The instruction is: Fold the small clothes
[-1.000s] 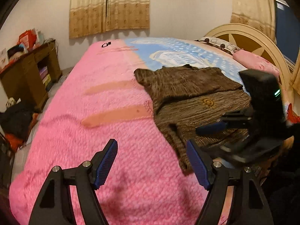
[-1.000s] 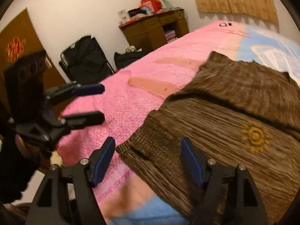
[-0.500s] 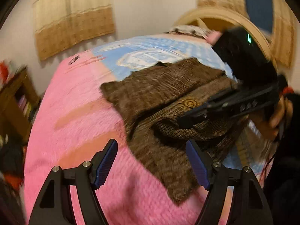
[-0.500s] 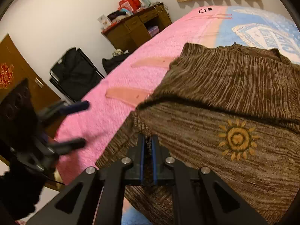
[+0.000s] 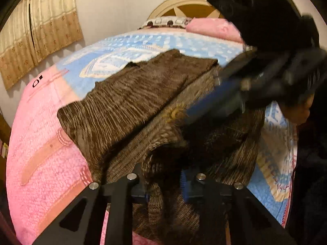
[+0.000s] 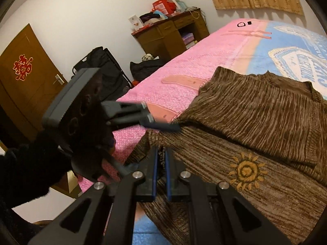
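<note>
A brown striped knit sweater (image 5: 132,102) with a yellow sun emblem (image 6: 246,170) lies on the bed, one part folded over the rest. My left gripper (image 5: 163,185) is shut on a bunched fold of the sweater near its lower edge. My right gripper (image 6: 160,163) is shut on the sweater's hem close by. In the right wrist view the left gripper (image 6: 161,125) reaches in from the left and touches the sweater's edge. In the left wrist view the right gripper (image 5: 204,110) comes in from the upper right, blurred, over the sun emblem.
The bed has a pink and blue blanket (image 5: 40,143), a pink pillow (image 5: 212,27) and a cream headboard (image 5: 184,6). A wooden desk (image 6: 171,34) with clutter, black bags (image 6: 102,69) and a brown door (image 6: 24,77) stand along the wall. Curtains (image 5: 40,26) hang behind.
My left gripper moved right onto the sweater and shut on a fold. My right gripper shut on the hem half a second ago and still holds it, with the cloth now lifted.
</note>
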### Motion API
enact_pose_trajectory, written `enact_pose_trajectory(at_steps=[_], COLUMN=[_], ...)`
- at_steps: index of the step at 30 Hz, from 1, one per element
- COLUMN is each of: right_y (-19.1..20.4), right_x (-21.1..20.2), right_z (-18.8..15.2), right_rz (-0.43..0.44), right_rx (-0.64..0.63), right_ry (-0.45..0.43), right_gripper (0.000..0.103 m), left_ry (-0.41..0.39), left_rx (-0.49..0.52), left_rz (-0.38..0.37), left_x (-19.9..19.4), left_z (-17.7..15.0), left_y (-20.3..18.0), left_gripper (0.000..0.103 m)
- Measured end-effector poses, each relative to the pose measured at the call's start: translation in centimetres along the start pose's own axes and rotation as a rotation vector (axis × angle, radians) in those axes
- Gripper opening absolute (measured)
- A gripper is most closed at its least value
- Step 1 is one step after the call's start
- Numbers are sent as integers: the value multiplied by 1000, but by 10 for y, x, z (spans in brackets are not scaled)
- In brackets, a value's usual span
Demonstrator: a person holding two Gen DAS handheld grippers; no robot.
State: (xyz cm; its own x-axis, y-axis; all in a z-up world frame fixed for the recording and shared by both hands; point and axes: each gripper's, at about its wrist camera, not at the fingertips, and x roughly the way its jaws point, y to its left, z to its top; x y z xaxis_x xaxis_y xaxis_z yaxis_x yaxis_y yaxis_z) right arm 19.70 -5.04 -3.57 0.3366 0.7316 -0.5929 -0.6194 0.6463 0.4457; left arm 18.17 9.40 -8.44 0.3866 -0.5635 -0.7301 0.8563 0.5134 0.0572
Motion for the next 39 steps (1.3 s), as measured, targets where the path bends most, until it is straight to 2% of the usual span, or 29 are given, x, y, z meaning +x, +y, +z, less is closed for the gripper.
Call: enact_pose_trajectory(at_steps=[1,4,5,6,8,11,13,15,17,18,20,23,25,27,28,31,33,34,35,36,39], right_y=[-1,-15,-21,-26,-36,-54,-69,-82,-90,-93,-95,-92,-94,-96,-96,-91,-96,-97,-98,-99,-98], right_x=[-3,-22,-30,-39,-70,-135,-180,-222,-246,-255,-261,-246,-232,-223,-220,-213,-204,-197,-193,-188,-189], right_z=[0,0,-2,-4,-16,-48,-78,-114,-144,-157,-176,-178,-175,-170,-167,-162,-157,-156,-154,-153,-156], right_rz=[3,-9,-20,-38,-102,-244,-384,-546,-644,-664,-680,-676,-637,-613,-609,-592,-591,-595,-597,-607,-606], right_rx=[5,97,136,165,224,316,377,425,478,508,530,486,473,465,456,424,424,424,416,409,421], right_ry=[-13,-104,-135,-161,-235,-347,-388,-372,-342,-330,-293,-216,-194,-198,-207,-216,-174,-158,-142,-112,-116], right_gripper=[11,15,22,33,44,44,44,44,44,44,44,45,50,62,62,62,61,55,26,14,13], left_ry=[6,-22,-43,-66,-108,-172,-221,-238,-239,-238,-225,-173,-133,-107,-100,-83,-67,-64,-62,-63,-85], left_rx=[0,-82,-145,-202,-319,-491,-557,-571,-574,-576,-564,-511,-465,-430,-418,-382,-370,-366,-358,-349,-338], left_rz=[4,5,-5,-7,0,-35,-44,-27,-13,-11,8,53,80,104,109,114,117,117,113,111,85], left_x=[2,-2,-6,-10,-18,-29,-36,-38,-38,-37,-34,-26,-20,-17,-16,-13,-9,-7,-6,-7,-11], left_z=[-2,-5,-5,-5,-8,-15,-21,-22,-22,-21,-19,-13,-10,-9,-9,-10,-10,-10,-9,-9,-7], left_y=[-3,-1,3,8,18,33,38,37,34,33,28,19,13,8,6,1,1,0,0,-1,-5], left_gripper=[8,8,8,8,8,8,8,8,8,8,8,8,8,8,8,8,8,8,8,8,4])
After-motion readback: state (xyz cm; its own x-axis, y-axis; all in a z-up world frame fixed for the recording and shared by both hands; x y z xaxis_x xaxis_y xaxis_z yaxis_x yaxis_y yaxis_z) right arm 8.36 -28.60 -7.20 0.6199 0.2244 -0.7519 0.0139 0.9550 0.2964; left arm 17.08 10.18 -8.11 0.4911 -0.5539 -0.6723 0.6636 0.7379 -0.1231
